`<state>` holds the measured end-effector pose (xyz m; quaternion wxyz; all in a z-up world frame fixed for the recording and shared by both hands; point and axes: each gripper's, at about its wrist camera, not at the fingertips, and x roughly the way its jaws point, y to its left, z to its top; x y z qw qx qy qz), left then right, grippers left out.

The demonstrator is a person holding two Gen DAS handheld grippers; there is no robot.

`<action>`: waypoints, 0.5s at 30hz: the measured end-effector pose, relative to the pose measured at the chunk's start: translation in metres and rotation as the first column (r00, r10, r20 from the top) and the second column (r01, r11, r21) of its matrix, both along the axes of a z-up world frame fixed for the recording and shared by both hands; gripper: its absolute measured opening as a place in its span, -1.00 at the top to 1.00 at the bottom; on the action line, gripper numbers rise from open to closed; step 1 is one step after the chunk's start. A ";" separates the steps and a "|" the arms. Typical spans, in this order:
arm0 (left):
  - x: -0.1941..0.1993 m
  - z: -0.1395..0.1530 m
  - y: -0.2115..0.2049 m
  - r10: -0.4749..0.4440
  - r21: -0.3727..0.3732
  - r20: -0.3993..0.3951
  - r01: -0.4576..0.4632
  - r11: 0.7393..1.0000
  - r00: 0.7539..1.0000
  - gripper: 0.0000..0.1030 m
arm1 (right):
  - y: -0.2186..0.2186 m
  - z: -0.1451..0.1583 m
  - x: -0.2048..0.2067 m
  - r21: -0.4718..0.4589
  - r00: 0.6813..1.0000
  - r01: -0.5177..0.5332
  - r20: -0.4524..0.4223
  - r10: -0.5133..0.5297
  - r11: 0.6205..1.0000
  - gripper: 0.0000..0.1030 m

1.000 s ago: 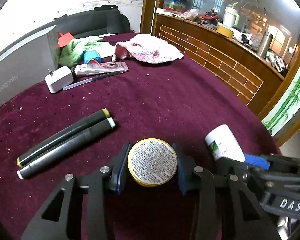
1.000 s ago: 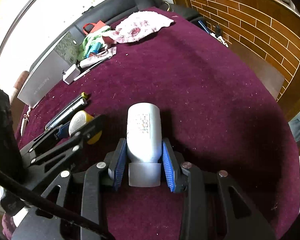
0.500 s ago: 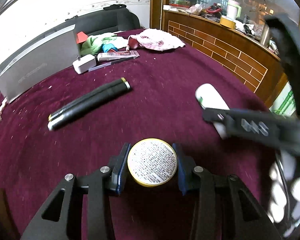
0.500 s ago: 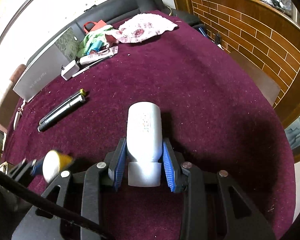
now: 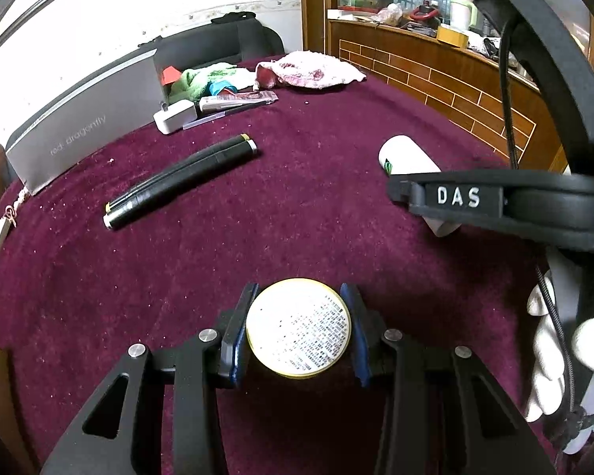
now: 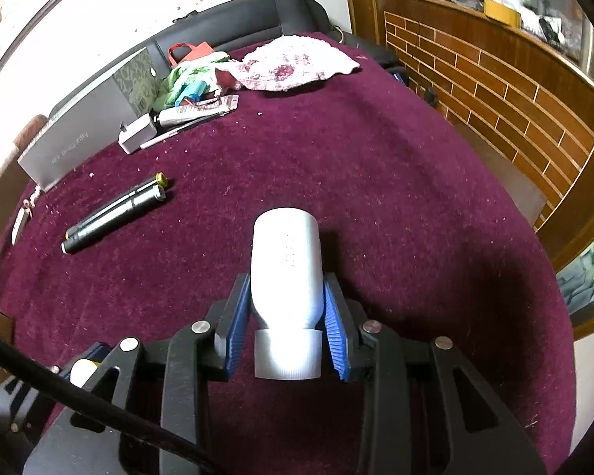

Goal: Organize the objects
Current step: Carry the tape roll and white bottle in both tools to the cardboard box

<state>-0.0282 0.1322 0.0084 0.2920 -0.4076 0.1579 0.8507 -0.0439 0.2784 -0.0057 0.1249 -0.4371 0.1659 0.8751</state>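
The left gripper (image 5: 298,330) is clamping a round yellow-rimmed tin (image 5: 298,327) between its blue pads, the tin's flat face turned to the camera and covered in fine print too small to read. The right gripper (image 6: 285,316) is squeezing a white plastic bottle (image 6: 286,273) at its shoulder, cap end toward the camera, the body sticking out past the fingertips; faint print on its side cannot be read. Both things are hanging above the near part of a round table under a maroon cloth (image 5: 316,206). In the left view the right gripper's side is crossing the frame, its label reading "DAS", with a white-gloved hand (image 5: 562,352) below it.

Two black markers (image 5: 178,176) are lying side by side toward the table's left edge. At the far left edge a grey box (image 5: 87,126) is showing "red dragonfly"; beside it sit a white charger (image 5: 175,116), a tube, and green and pink cloths.

Compared with a second ago, the left view is taking in more of the table, with the markers now farther from the tin; both grips are unchanged.
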 end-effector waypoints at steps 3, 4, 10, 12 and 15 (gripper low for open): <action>0.003 0.002 -0.003 -0.014 0.001 0.023 0.014 1.000 1.000 0.35 | -0.004 0.000 -0.001 0.031 1.000 -0.001 0.010 0.001 1.000 0.38; 0.007 0.003 -0.004 -0.015 0.001 0.023 0.015 1.000 1.000 0.35 | -0.004 0.000 -0.001 0.035 1.000 0.000 0.012 -0.001 0.999 0.38; 0.022 0.017 -0.020 0.016 0.015 0.011 -0.016 1.000 1.000 0.34 | -0.004 0.001 0.001 0.020 1.000 0.012 0.006 -0.012 1.000 0.39; 0.029 0.023 -0.026 0.029 0.006 -0.008 -0.029 1.000 1.000 0.34 | -0.004 0.001 0.001 0.021 1.000 0.015 0.002 -0.015 1.000 0.39; 0.036 0.029 -0.037 0.046 -0.001 -0.031 -0.046 0.999 0.998 0.34 | -0.005 0.001 0.002 0.024 1.000 0.021 -0.005 -0.021 0.999 0.39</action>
